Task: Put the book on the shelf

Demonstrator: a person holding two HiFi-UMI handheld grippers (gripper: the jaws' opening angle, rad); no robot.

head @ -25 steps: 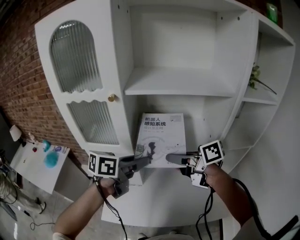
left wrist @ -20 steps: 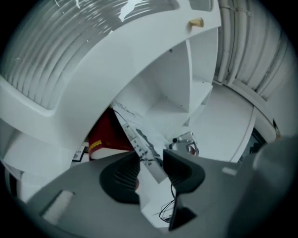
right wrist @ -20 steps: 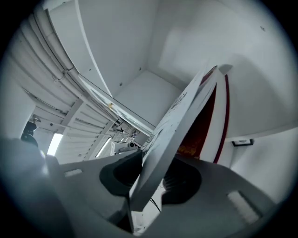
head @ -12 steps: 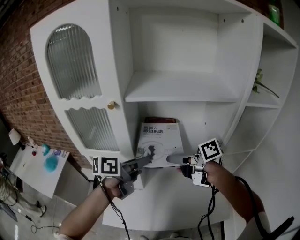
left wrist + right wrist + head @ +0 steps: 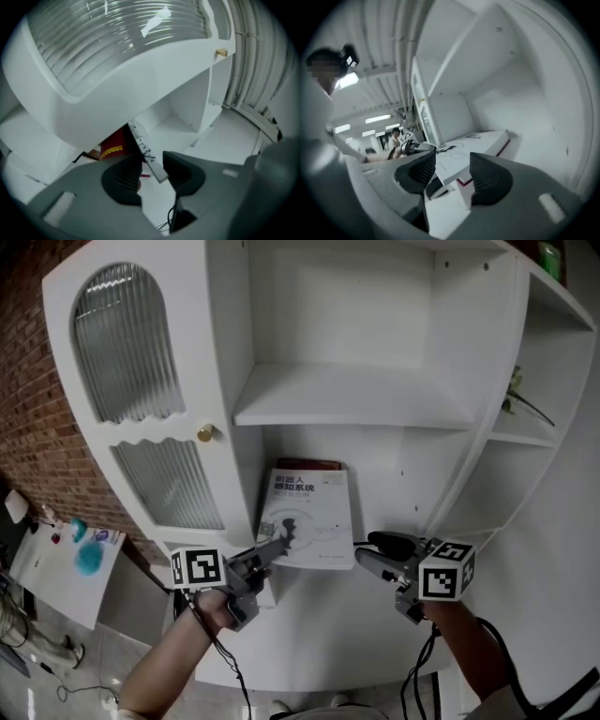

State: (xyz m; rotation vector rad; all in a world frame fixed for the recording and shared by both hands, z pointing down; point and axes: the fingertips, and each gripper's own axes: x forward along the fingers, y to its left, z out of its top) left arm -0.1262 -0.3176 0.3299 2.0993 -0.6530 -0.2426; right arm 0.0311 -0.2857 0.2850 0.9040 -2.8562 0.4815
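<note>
White book lies flat in the lower bay of the shelf unit, on top of a dark red book whose back edge shows behind it. It's roughly centred in the bay and close to the back wall.

Left gripper is clamped on the front-left corner. Its own view shows the corner wedged between both pads.

Right gripper: jaws have just been opening and now stand spread, just beside the front-right corner and off it. In its own view the corner lines up between the jaws but sits ahead of them, with no pad contact.

My read is that placement is basically done and what's left is settling the book and letting go on the left.

How I'd do it:
- lower the held corner until the book sits flat on the red one, no twist
- open the left jaws fully before backing off, or the corner drags and skews the stack
- pull straight out along the jaw line, staying clear of the ribbed-glass door on the left
- keep the right gripper away from the corner while the left lets go
</note>
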